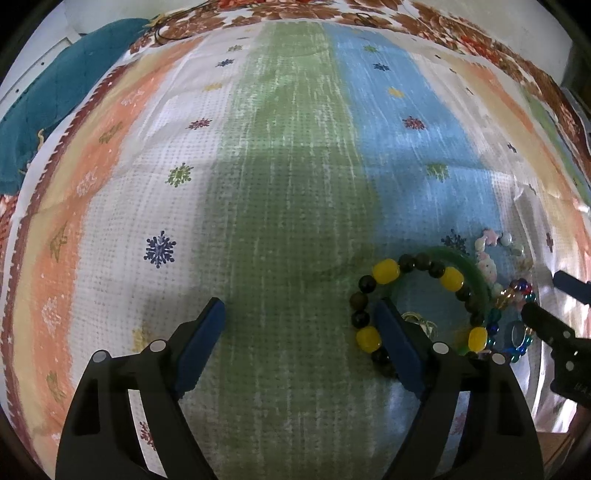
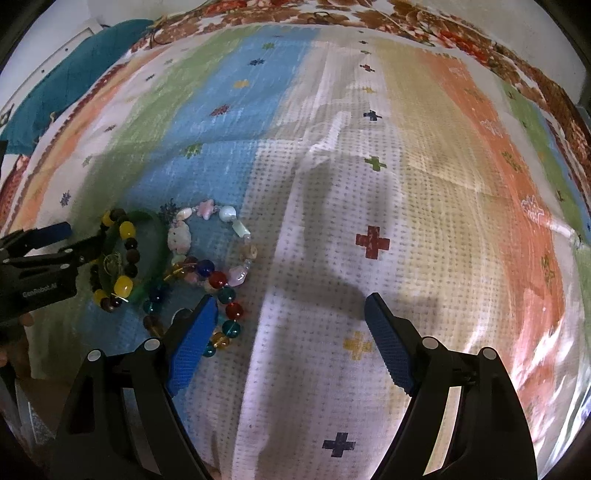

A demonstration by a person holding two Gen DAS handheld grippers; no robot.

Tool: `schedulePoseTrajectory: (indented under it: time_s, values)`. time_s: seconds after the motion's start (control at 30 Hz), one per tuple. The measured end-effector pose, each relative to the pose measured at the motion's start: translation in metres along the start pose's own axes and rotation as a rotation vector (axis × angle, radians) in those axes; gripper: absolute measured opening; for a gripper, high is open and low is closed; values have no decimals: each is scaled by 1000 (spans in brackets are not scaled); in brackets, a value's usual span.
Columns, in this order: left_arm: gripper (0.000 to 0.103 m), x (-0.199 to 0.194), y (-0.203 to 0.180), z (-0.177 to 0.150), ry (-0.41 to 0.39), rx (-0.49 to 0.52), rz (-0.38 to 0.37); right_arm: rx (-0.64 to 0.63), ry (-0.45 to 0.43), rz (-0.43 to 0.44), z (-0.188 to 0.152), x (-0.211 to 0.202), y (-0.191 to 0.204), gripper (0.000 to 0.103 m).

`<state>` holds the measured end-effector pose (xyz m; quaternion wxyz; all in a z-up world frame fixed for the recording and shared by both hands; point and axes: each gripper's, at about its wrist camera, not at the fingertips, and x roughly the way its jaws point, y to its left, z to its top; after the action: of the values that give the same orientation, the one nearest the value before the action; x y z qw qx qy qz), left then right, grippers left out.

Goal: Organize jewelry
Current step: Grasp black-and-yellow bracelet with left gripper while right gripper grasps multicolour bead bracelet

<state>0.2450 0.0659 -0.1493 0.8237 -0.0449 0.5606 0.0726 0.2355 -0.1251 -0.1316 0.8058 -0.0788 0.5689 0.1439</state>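
A pile of bracelets lies on the striped cloth (image 1: 288, 177). A yellow-and-dark bead bracelet (image 1: 386, 271) overlaps a green bangle (image 1: 476, 273). A pale shell bracelet (image 2: 226, 213) and a multicoloured glass-bead bracelet (image 2: 218, 279) lie beside them. My left gripper (image 1: 301, 314) is open and empty, its right finger (image 1: 399, 347) resting over the yellow-bead bracelet. My right gripper (image 2: 286, 306) is open and empty, its left finger (image 2: 192, 343) over the glass beads. Each gripper shows in the other's view, the right one (image 1: 543, 301) and the left one (image 2: 75, 238).
A teal cloth (image 1: 48, 99) lies at the far left beyond the striped cloth. A floral sheet (image 2: 424, 22) borders the far edge. A small ring-like piece (image 1: 517, 330) sits among the glass beads.
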Motion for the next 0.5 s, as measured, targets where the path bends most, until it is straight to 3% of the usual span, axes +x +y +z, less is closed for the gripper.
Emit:
schedulePoseTrajectory:
  time_s: [0.07,0.13,0.3,0.37,0.5]
  values:
    - [74,0,3,-1,-1,2,5,-3,2,-7,0,-1,-1,76]
    - [59,-2,5,-2,-7,-3,3,1,1,-4,0,-3,-3,67]
    - [23,-4,5,-2,-7,-1,9,7,12,69,0,-5,-3,21]
    - [11,-4,5,-2,-5,5,2,2,17,83,-1,-4,-2,16]
    - [10,-6,10,-3,-4,-9,-27,7,20,98,-2,-5,-3,13]
